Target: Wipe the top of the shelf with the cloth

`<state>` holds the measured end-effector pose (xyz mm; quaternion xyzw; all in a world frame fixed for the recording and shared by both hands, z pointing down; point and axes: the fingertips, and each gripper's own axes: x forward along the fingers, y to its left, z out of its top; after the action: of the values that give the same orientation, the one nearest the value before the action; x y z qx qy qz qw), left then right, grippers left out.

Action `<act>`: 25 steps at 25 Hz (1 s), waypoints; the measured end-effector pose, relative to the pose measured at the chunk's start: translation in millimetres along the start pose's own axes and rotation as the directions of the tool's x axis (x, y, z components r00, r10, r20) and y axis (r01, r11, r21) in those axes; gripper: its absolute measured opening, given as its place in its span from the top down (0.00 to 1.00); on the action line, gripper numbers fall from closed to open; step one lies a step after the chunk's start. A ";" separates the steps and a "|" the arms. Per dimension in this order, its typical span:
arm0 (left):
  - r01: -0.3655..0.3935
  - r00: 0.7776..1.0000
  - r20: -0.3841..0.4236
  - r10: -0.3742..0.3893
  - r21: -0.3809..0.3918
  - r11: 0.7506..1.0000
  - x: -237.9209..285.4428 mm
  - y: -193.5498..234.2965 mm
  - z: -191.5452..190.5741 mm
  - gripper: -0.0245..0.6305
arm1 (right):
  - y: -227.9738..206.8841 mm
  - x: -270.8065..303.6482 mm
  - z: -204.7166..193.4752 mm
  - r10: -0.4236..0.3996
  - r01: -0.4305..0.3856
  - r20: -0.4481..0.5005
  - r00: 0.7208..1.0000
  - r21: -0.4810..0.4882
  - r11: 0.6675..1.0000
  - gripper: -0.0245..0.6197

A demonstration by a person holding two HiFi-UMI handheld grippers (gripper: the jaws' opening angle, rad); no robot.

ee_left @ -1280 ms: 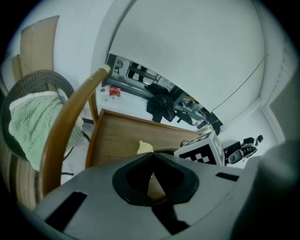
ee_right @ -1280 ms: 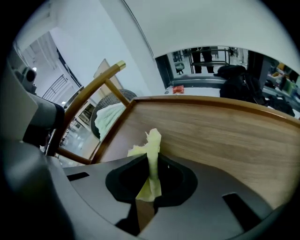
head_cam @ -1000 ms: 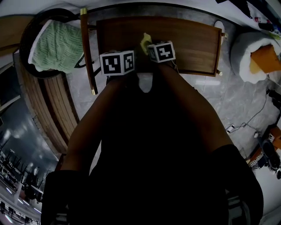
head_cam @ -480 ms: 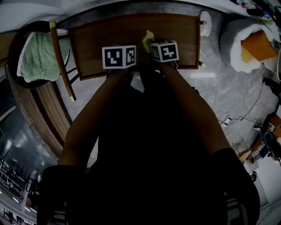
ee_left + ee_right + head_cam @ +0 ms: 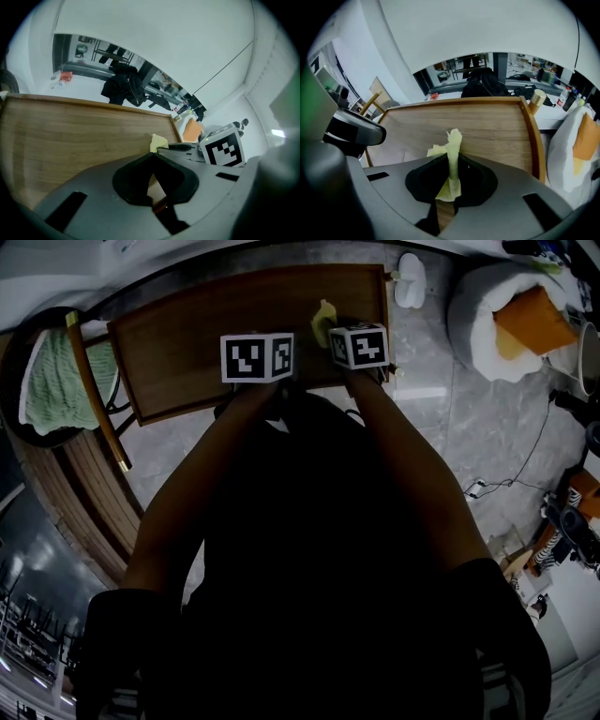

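- The right hand-held gripper (image 5: 451,161) is pinching a yellow cloth (image 5: 452,140) between its jaws.
- The cloth is sticking up out of the jaws in a crumpled strip.
- The cloth is sitting over the right part of the brown wooden shelf (image 5: 187,343) top, and I cannot tell if it is touching the wood.
- The left hand-held gripper (image 5: 153,159) is keeping its jaws pressed together at the tips, with nothing between them.
- The left hand-held gripper is hanging over the near side of the shelf top, just beside the right one and to its left.
- Each one is carrying a white cube with black squares: the left cube (image 5: 256,357) and the right cube (image 5: 359,345) are sitting side by side in the head view.
- The person's dark arms are reaching out from the near side to both cubes.
- A green blanket (image 5: 47,381) is lying on a round seat to the left of the shelf.
- A white bag (image 5: 487,329) with something orange inside is sitting on the floor to the right of the shelf.
- A thin cable (image 5: 525,465) is lying on the grey floor on the right, nearer than the bag.
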<state>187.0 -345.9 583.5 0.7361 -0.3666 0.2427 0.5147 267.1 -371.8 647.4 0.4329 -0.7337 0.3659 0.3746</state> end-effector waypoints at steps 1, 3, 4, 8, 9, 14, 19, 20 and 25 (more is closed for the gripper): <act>0.002 1.000 -0.001 -0.002 0.005 1.000 3.0 -3.6 1.0 0.94 | -6.9 -2.9 -1.1 -0.012 0.012 -0.002 1.000 0.006 1.000 0.89; 0.009 1.000 -0.006 -0.009 0.009 1.000 10.8 -9.7 1.4 0.94 | -19.4 -7.3 -2.9 -0.035 0.035 -0.009 0.999 0.011 0.999 0.89; 0.015 1.000 -0.009 -0.015 0.007 1.000 15.1 -12.7 1.1 0.94 | -24.3 -9.0 -3.6 -0.043 0.043 -0.011 0.999 0.010 0.999 0.89; 0.040 0.999 -0.016 -0.040 0.008 0.999 26.1 -29.8 -0.5 0.94 | -38.9 -15.8 -6.3 -0.077 0.077 -0.033 0.996 -0.017 0.997 0.89; 0.047 0.999 -0.016 -0.046 0.014 0.999 27.7 -34.9 -0.7 0.94 | -44.8 -18.2 -7.0 -0.100 0.099 -0.040 0.994 -0.030 0.995 0.89; 0.065 0.998 -0.014 -0.065 0.033 0.997 23.5 -39.8 -4.1 0.94 | -64.2 -27.3 -9.9 -0.185 0.182 -0.063 0.981 -0.053 0.982 0.89; 0.046 0.999 -0.006 -0.046 0.004 0.999 3.7 -13.8 -11.6 0.94 | -83.6 -38.3 -14.7 -0.301 0.293 -0.090 0.949 -0.093 0.952 0.89; 0.041 0.999 -0.005 -0.041 -0.004 0.999 -1.6 -7.5 -13.9 0.94 | -88.9 -39.9 -17.7 -0.324 0.317 -0.096 0.941 -0.086 0.945 0.89; 0.027 0.999 0.018 -0.026 -0.031 0.999 -31.0 21.4 -18.4 0.94 | -93.0 -46.0 -14.3 -0.358 0.353 -0.079 0.930 -0.074 0.933 0.89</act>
<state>151.4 -324.0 579.6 0.7347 -0.3650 0.2236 0.5263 370.9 -376.1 633.7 0.5303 -0.6358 0.2898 0.4801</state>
